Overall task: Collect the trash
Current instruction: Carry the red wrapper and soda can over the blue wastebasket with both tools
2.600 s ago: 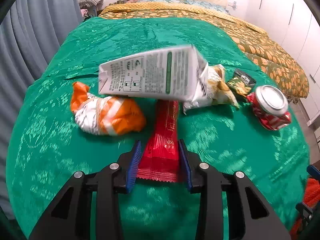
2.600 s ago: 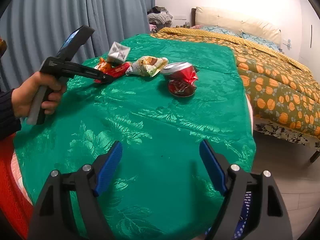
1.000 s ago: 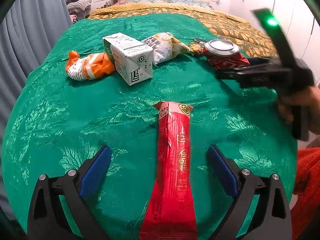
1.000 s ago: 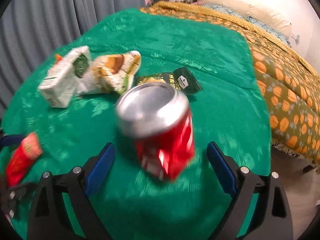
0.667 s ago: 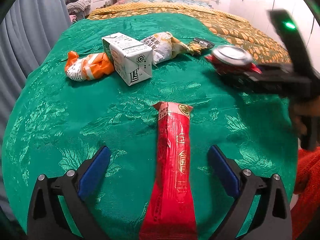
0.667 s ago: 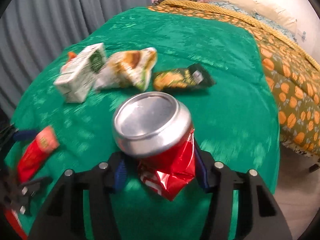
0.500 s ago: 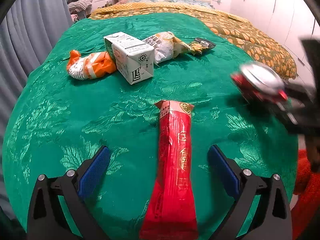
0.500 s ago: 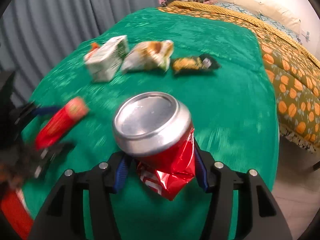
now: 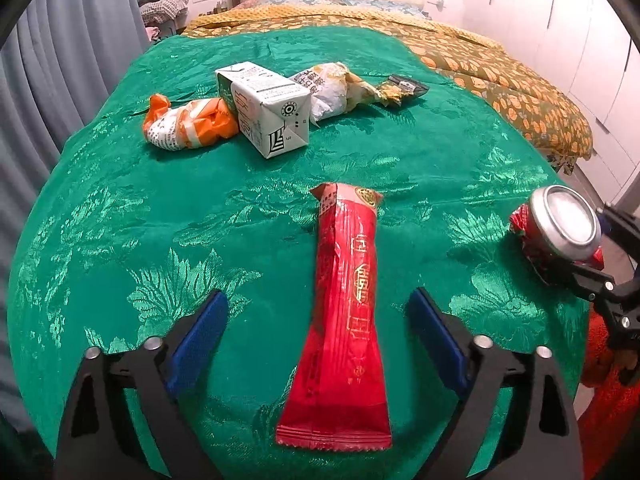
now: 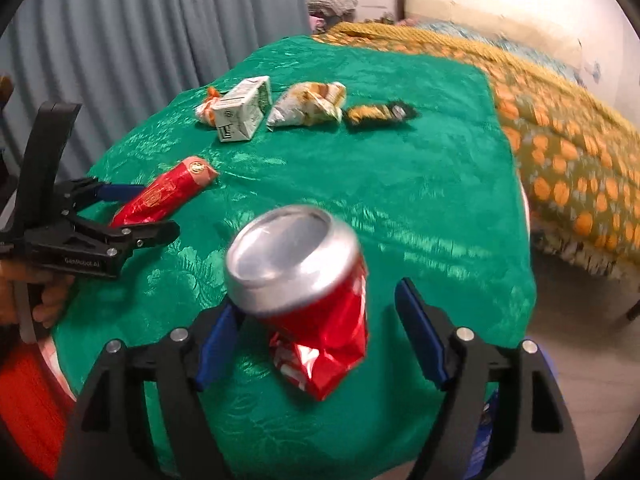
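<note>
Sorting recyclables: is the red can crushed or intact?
Crushed. The red can has a crumpled, creased lower body beneath its round silver end, in both views.

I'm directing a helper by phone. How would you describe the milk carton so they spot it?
On the green bedspread, look at the far row of litter. The milk carton lies between an orange wrapper and a crumpled pale bag, the only boxy, white, printed piece there.

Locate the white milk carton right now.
The white milk carton lies on its side at the far left of the green bedspread in the left wrist view, between the orange crumpled wrapper and the pale crumpled snack bag.
</note>
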{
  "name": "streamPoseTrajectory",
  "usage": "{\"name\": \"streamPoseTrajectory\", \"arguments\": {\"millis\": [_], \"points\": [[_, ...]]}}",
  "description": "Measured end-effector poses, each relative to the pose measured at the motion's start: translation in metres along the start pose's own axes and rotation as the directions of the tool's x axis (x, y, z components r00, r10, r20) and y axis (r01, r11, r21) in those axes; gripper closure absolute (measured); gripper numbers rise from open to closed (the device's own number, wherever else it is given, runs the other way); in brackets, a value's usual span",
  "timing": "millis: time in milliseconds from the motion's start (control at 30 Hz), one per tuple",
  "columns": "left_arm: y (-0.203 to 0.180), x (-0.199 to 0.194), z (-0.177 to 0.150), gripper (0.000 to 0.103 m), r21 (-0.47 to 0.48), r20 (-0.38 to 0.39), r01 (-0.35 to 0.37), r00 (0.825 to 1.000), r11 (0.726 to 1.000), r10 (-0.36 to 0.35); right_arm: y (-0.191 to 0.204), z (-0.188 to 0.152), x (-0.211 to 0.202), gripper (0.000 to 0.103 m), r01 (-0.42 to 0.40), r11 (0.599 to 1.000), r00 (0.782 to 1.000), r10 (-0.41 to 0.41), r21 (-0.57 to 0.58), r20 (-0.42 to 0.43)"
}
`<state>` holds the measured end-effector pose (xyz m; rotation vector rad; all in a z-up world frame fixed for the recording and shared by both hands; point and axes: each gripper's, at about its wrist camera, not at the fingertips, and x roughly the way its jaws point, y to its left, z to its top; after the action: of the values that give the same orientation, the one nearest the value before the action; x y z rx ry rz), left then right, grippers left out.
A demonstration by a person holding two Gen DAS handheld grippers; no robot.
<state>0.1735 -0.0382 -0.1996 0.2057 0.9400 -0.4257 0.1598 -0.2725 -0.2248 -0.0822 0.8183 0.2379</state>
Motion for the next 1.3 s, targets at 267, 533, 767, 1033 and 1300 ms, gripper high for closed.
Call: {"name": "streamPoseTrajectory", "arguments": {"millis": [267,533,767,1033,1300], "points": [[0.002,-0.002,0.005,0.055,-0.006,0.022,0.012,1.0,1.0,-0.012,0.016,0.014,0.005,0.04,-0.001,0.994,1.0,-0.001,-0.108,-0.018],[0.013,-0.008,0.006,0.08,-0.062,0.039,0.066,0.997,0.996,-0.064,0.004,0.013,-0.016,0.04,-0.044,0.999,0.998,0.043,0.015,0.053],[-0.001,-0.015,0.004,0.08,-0.04,0.054,0.113,0.992,0.993,-0.11,-0.008,0.012,-0.03,0.04,-0.073,0.992,0.993,0.063,0.104,0.104],[-0.02,-0.023,-0.002,0.08,-0.009,0.057,0.137,0.989,0.991,-0.136,-0.021,0.009,-0.044,0.04,-0.117,0.977,0.986,0.093,0.18,0.139],[-0.06,-0.038,0.005,0.08,0.029,0.057,0.196,0.979,0.98,-0.197,-0.075,0.002,-0.079,0.04,-0.077,0.963,0.989,0.041,0.26,0.14]]}}
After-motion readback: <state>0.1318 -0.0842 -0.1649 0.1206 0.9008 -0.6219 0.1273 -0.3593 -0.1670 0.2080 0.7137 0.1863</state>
